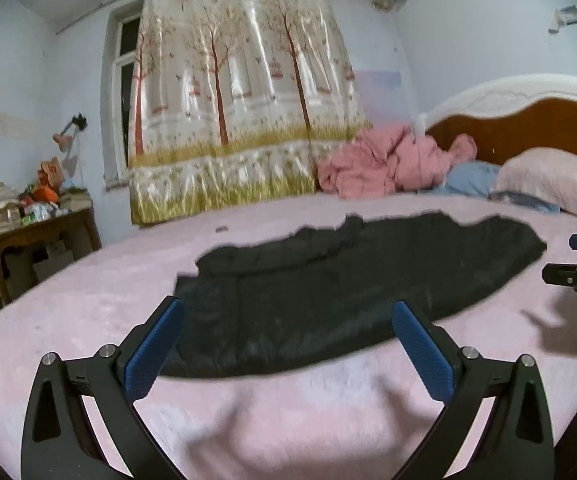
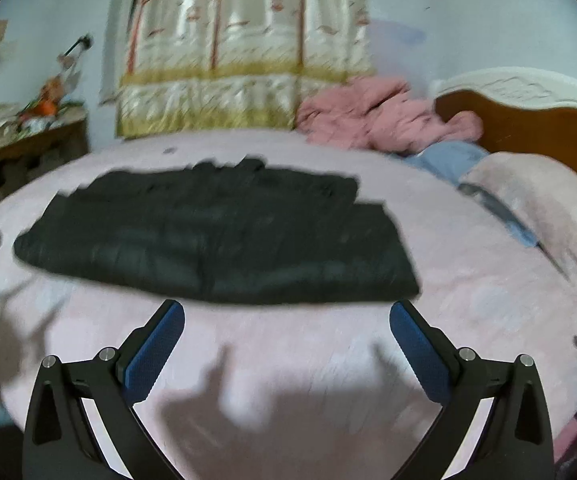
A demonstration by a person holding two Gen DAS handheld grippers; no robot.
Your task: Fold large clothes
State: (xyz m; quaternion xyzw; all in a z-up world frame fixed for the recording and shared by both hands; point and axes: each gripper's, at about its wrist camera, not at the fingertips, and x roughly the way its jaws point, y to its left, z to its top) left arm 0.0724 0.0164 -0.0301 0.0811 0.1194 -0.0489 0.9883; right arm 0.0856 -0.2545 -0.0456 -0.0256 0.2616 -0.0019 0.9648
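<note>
Garment (image 1: 340,284) untouched, fingers (image 1: 156,350) wide.

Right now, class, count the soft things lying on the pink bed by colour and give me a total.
Black: 1, the flat black garment
Pink: 2, the crumpled pink quilt and the pale pink pillow
Blue: 1, the light blue cloth under that pillow's edge
Total: 4

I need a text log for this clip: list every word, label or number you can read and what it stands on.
None can be read.
Orange paper bag on the wooden side table: red marks, too small and blurred.
Small picture on the pale wall: too small.
Dark flat garment: no label visible.
</note>
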